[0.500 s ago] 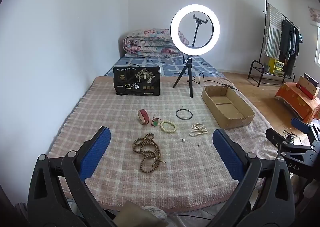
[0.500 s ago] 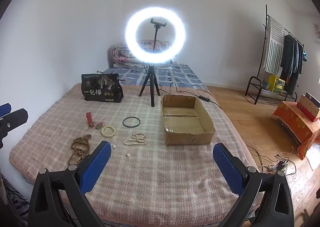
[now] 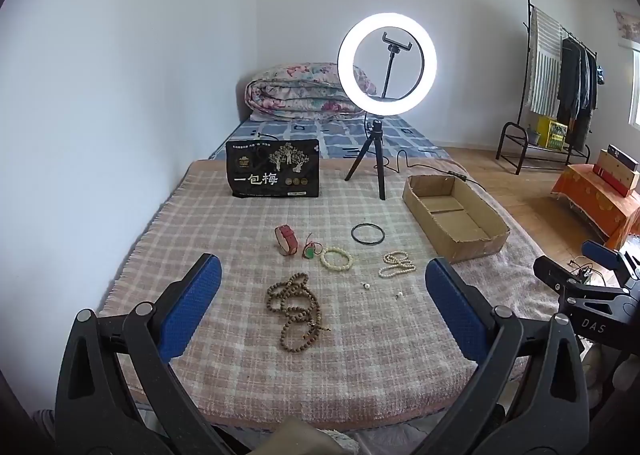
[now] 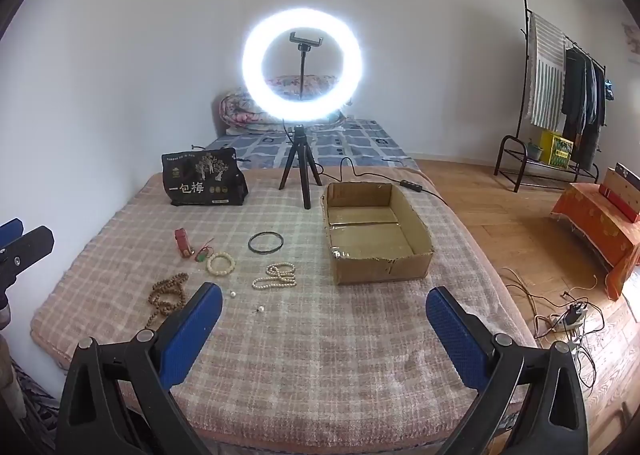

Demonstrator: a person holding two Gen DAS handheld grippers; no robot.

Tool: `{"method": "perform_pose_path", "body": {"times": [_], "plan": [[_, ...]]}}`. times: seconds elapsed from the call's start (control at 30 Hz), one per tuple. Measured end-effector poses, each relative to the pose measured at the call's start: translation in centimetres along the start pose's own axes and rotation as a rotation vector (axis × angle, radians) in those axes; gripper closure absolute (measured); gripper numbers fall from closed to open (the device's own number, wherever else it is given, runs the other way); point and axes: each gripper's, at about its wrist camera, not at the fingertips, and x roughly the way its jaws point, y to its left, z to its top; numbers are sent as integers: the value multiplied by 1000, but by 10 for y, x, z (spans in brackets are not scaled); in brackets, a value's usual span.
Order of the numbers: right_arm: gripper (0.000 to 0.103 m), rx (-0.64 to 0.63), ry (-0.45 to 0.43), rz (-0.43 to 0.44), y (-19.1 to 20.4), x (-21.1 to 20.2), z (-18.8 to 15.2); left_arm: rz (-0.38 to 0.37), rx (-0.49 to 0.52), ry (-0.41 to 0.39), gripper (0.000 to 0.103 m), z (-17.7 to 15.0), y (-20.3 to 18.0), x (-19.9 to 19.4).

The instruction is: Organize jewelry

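Observation:
Jewelry lies loose on a checked pink blanket [image 3: 224, 239]: a brown bead necklace [image 3: 295, 311], a cream bead bracelet [image 3: 336, 259], a pearl strand [image 3: 397, 264], a black bangle [image 3: 367, 234], a red strap [image 3: 285, 240], a small green charm [image 3: 310, 251] and two loose pearls [image 3: 365, 285]. An empty cardboard box [image 4: 376, 231] stands to their right. My left gripper [image 3: 322, 301] hovers open near the blanket's front, the brown necklace between its fingers in view but apart from them. My right gripper [image 4: 324, 329] is open over bare blanket in front of the box.
A lit ring light on a tripod [image 3: 386, 103] stands behind the jewelry, its cable [image 4: 372, 175] running past the box. A black printed bag [image 3: 273, 169] stands at the back left. A wall runs along the left. Wood floor, cables [image 4: 568, 315] and a clothes rack [image 4: 560, 95] lie right.

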Motion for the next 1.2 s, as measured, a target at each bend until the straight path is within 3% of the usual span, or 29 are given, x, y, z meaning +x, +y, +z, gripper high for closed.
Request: {"method": "perform_pose_path", "body": {"times": [1.2], "plan": [[0, 15, -4, -1, -3, -2, 4, -10, -9, -19, 0, 8, -6, -2]]}}
